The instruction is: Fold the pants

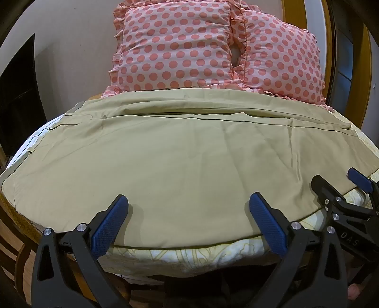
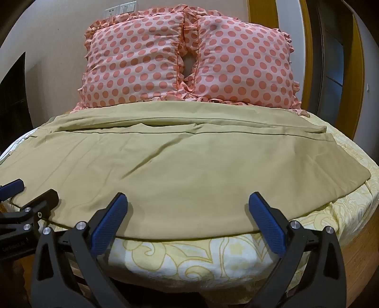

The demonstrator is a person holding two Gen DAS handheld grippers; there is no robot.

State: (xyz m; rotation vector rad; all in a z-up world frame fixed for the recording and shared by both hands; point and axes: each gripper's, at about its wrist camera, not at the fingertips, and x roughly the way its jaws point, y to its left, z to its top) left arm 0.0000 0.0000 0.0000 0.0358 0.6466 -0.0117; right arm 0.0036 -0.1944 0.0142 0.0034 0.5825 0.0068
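Note:
Khaki pants (image 1: 180, 161) lie flat across the bed, folded lengthwise with one leg on the other, waistband at the left and hems at the right (image 2: 184, 165). My left gripper (image 1: 188, 205) is open and empty, its blue pads just above the near edge of the pants. My right gripper (image 2: 188, 205) is open and empty over the near edge further right. The right gripper also shows at the right of the left wrist view (image 1: 338, 180). The left gripper shows at the left of the right wrist view (image 2: 33, 189).
Two pink polka-dot pillows (image 1: 175, 47) (image 2: 241, 64) stand against the wall behind the pants. The bed has a white and yellow patterned sheet (image 2: 189, 255). A wooden door frame (image 2: 263, 14) is at the back right, and a dark panel (image 1: 19, 94) at the left.

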